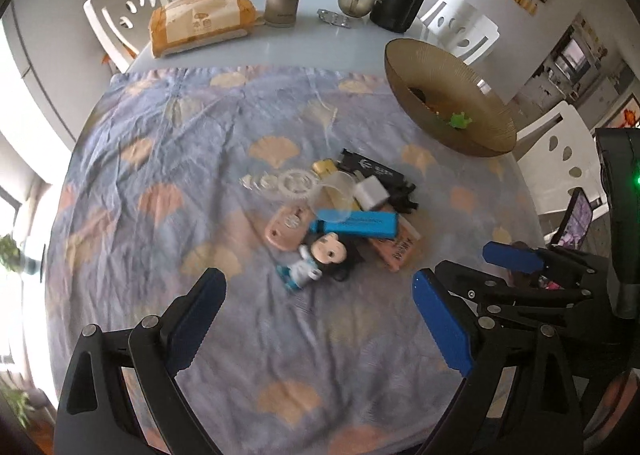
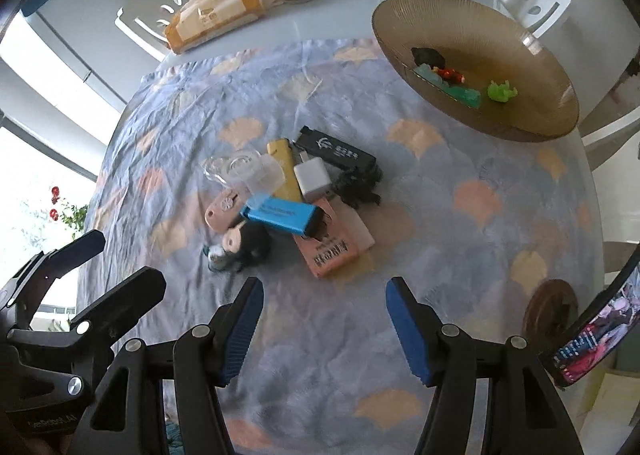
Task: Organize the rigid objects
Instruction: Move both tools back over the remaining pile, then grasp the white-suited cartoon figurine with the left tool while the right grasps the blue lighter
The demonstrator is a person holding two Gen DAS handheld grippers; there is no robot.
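The left hand-held gripper [image 1: 318, 305] showed black angular arms studded with round silver pivot screws, each finger faced with a bright blue ribbed pad. The right hand-held gripper [image 2: 324, 329] was built the same: black linkages, silver screw heads, blue serrated pads. Seen from the right wrist camera, the left unit's body carried small white lettering, too blurred to read for certain. A green light glowed on the right unit's dark housing.

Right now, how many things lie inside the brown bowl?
4 visible in the brown bowl: a black item at the left, a red figure on a teal piece, a green toy rightmost. More may hide.
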